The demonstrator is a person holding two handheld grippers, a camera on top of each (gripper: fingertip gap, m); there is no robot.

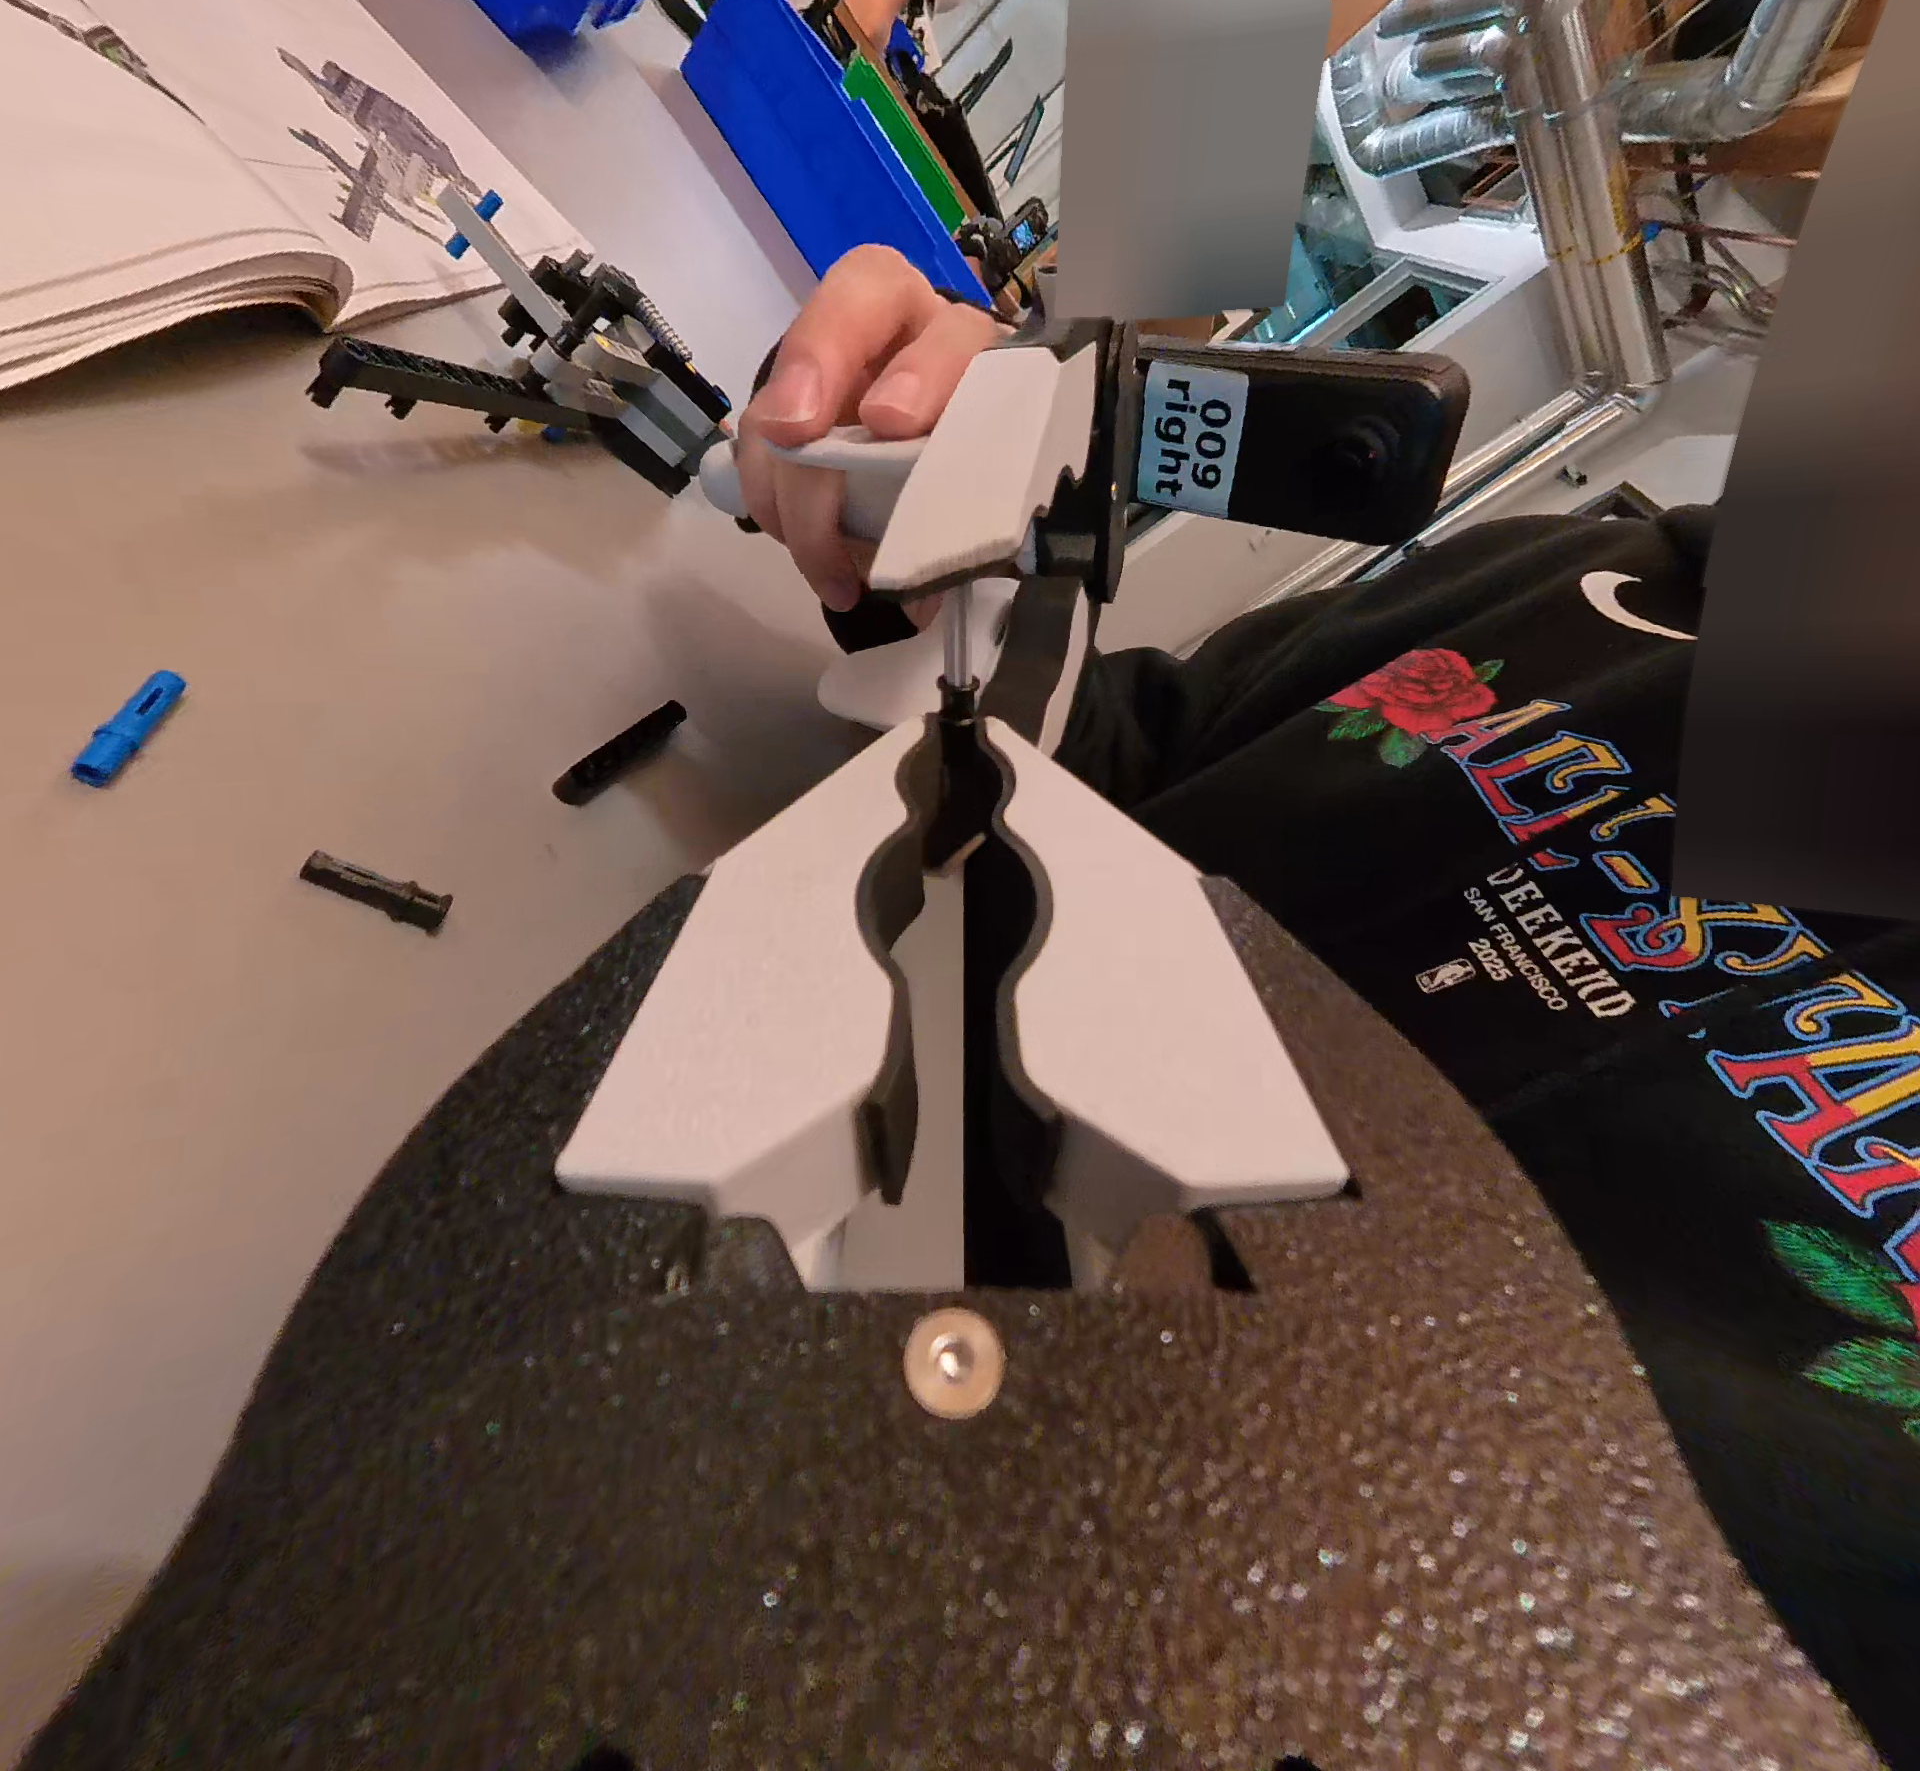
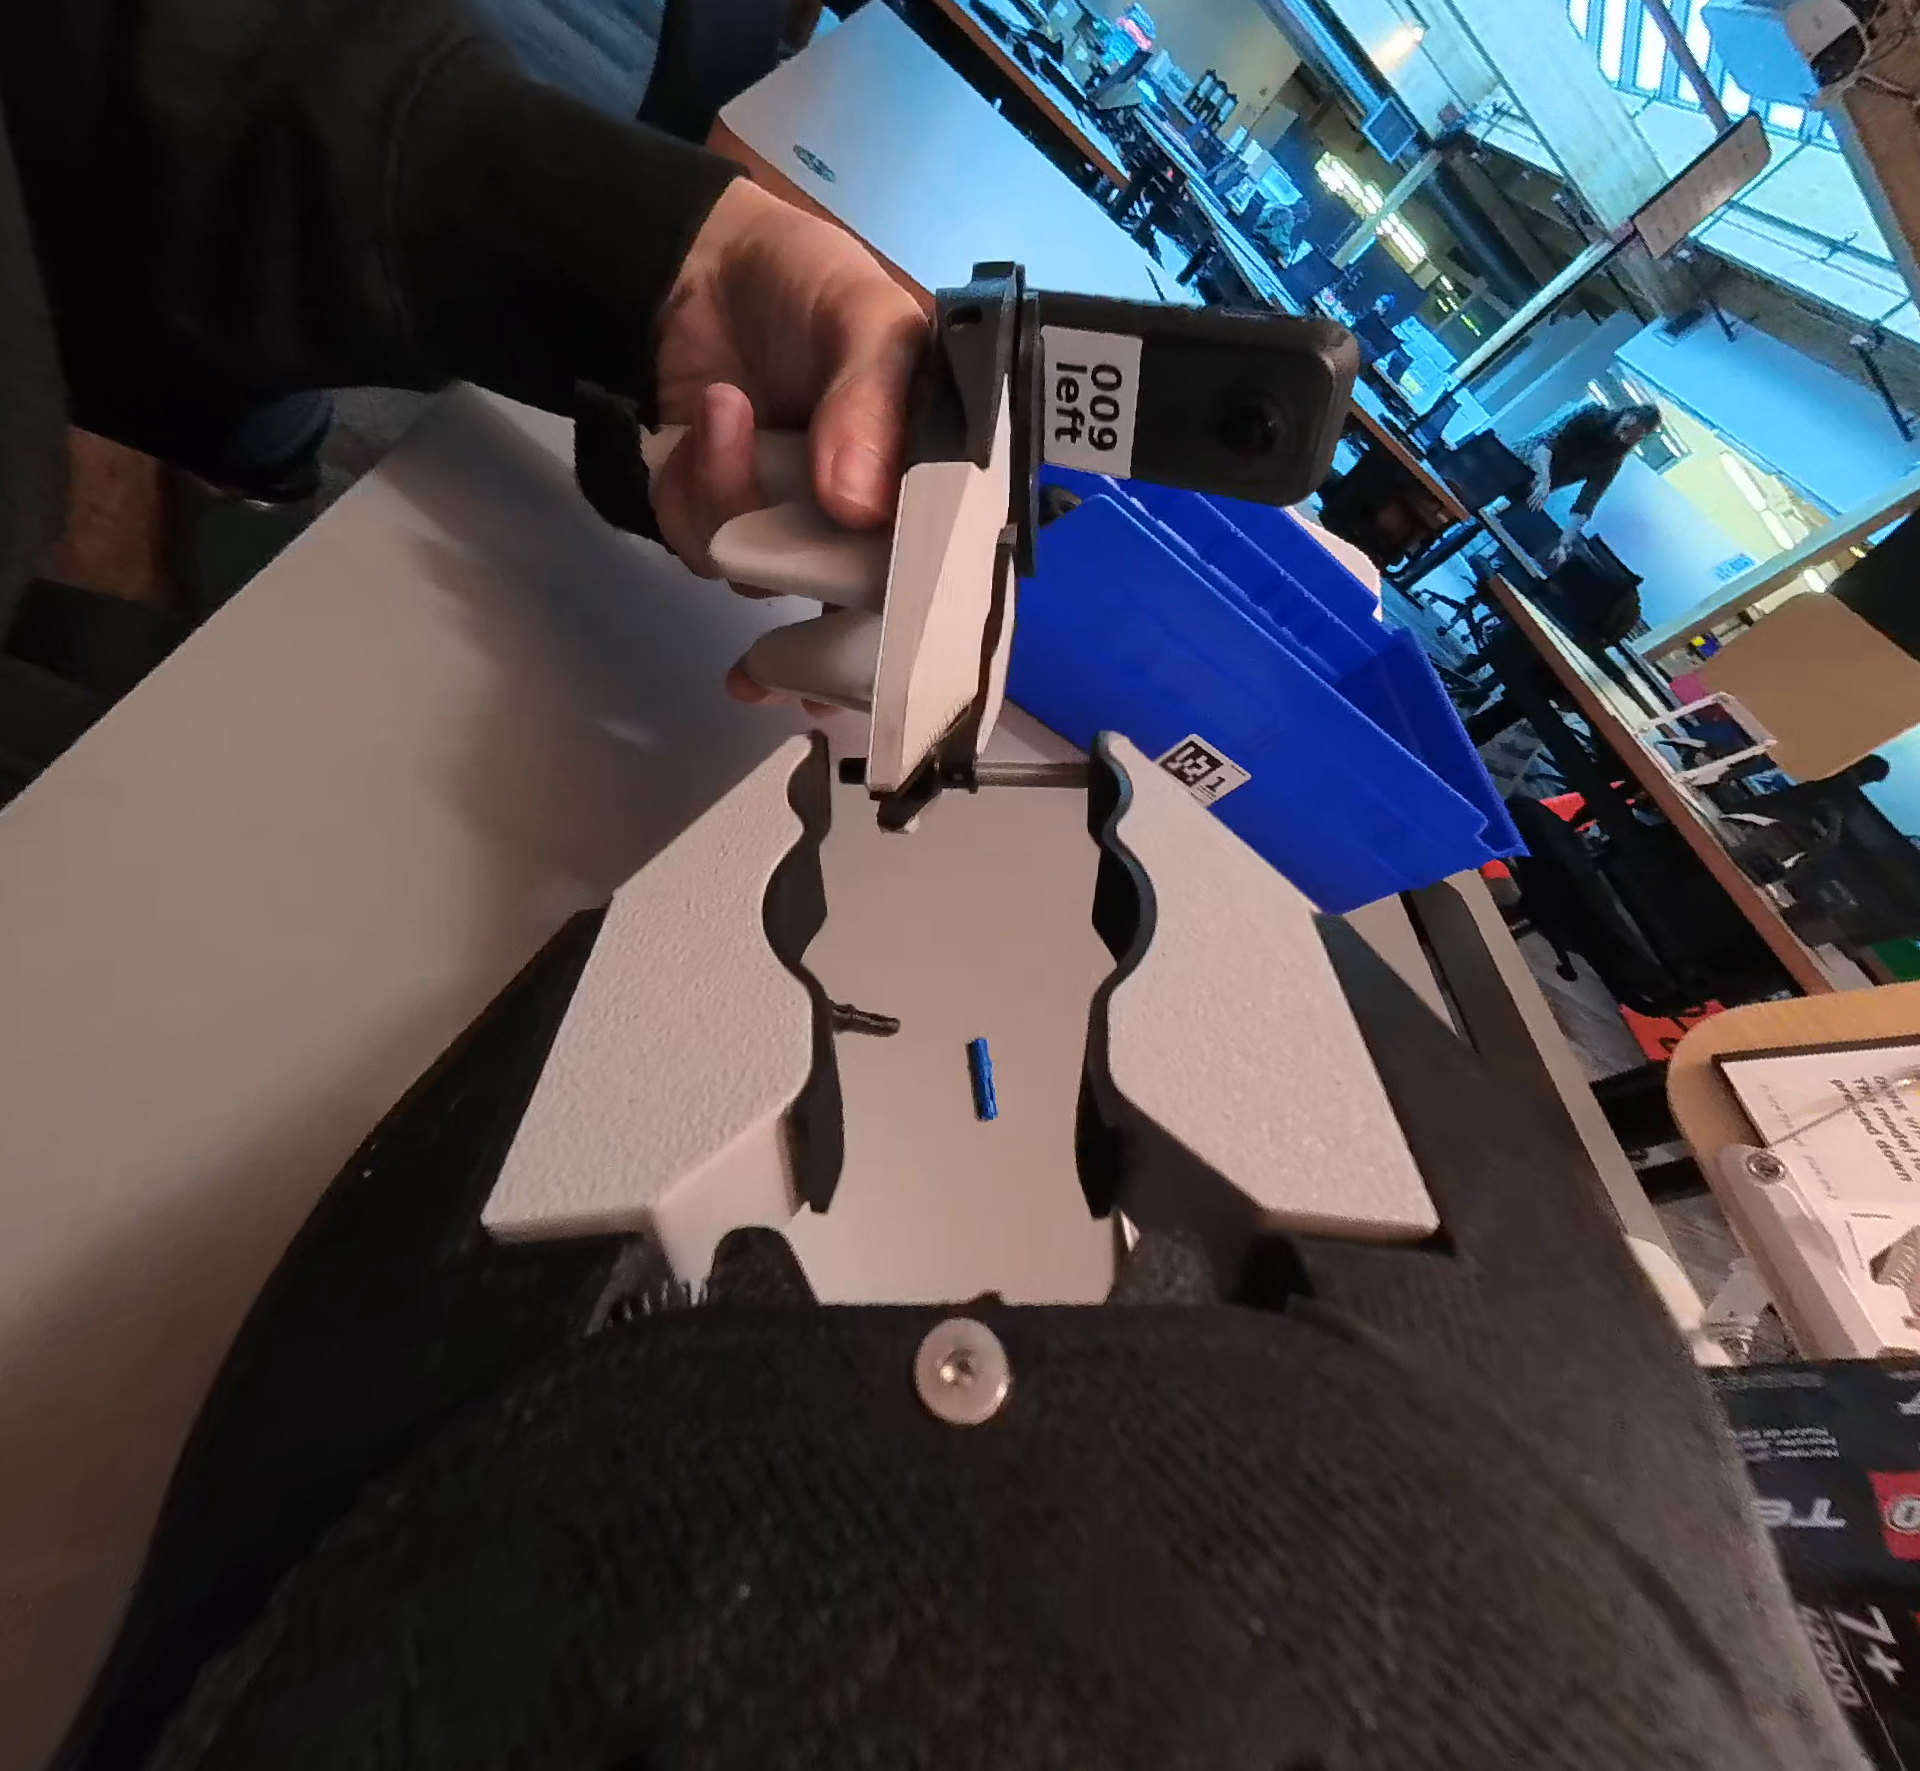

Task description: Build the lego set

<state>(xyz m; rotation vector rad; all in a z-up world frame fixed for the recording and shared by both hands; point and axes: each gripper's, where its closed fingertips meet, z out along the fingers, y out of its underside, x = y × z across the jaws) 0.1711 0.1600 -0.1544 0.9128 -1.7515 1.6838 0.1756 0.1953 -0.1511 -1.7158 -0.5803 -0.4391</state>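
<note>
A: Status of the fingers?

B: Left gripper [image 1: 958, 755] is nearly shut on a small black connector [image 1: 964, 698], a thin metal rod [image 1: 958, 635] sticking out at 12 o'clock. Right gripper [image 2: 961, 765] is spread wide; the rod spans its gap. Whether it's squeezed can't be told.

A: Tips for the step?

B: Rod should be kept straight w/ the hole and pushed slowly; smooth metal may slip on matte plastic fingers.

A: The build?

B: Knobbly grey-black lego model [image 1: 540, 371] is seen at 10 o'clock on the desk [image 1: 312, 578], a ribbed blue pin [image 1: 130, 727] at 9.
</note>
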